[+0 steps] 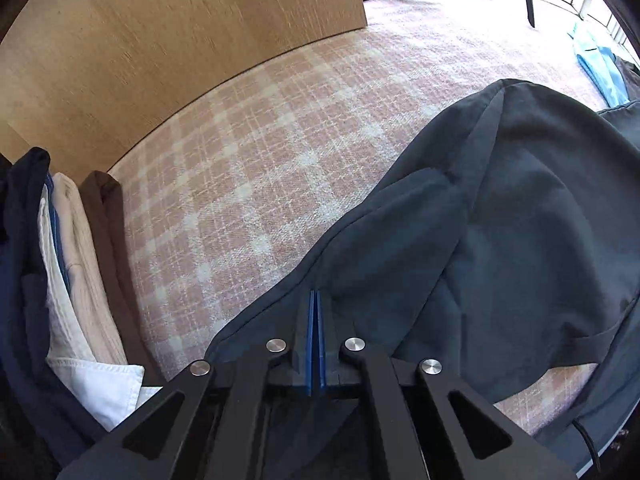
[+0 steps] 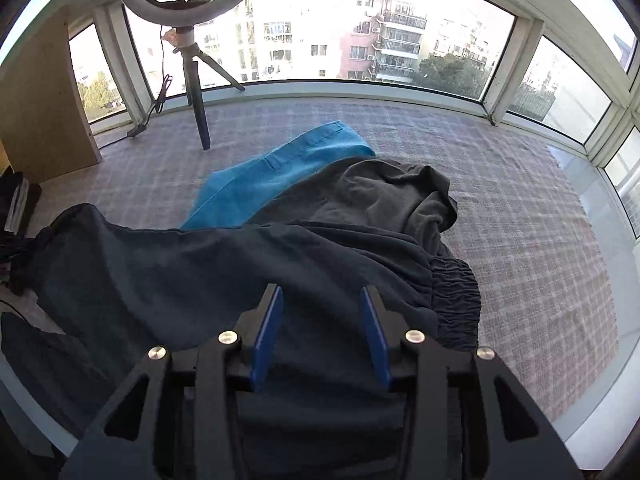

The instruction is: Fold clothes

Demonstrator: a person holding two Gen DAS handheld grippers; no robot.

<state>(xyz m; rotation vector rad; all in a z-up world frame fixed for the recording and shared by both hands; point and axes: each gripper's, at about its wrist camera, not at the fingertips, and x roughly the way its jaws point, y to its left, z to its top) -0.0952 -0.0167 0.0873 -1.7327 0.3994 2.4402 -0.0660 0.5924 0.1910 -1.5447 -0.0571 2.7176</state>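
Note:
Dark navy trousers (image 2: 200,276) with an elastic waistband (image 2: 456,300) lie spread on the pink checked blanket (image 1: 248,184). In the left wrist view the same trousers (image 1: 500,232) fill the right side, and my left gripper (image 1: 315,300) is shut at their edge; whether cloth is pinched between the blue pads is not clear. My right gripper (image 2: 322,300) is open, its blue pads (image 2: 268,332) hovering just over the trousers near the waistband, holding nothing.
A blue garment (image 2: 276,176) and a dark grey garment (image 2: 384,200) lie beyond the trousers. Folded clothes (image 1: 68,272) are stacked at the left by a wooden cabinet (image 1: 152,40). A ring light on a tripod (image 2: 192,80) stands by the windows.

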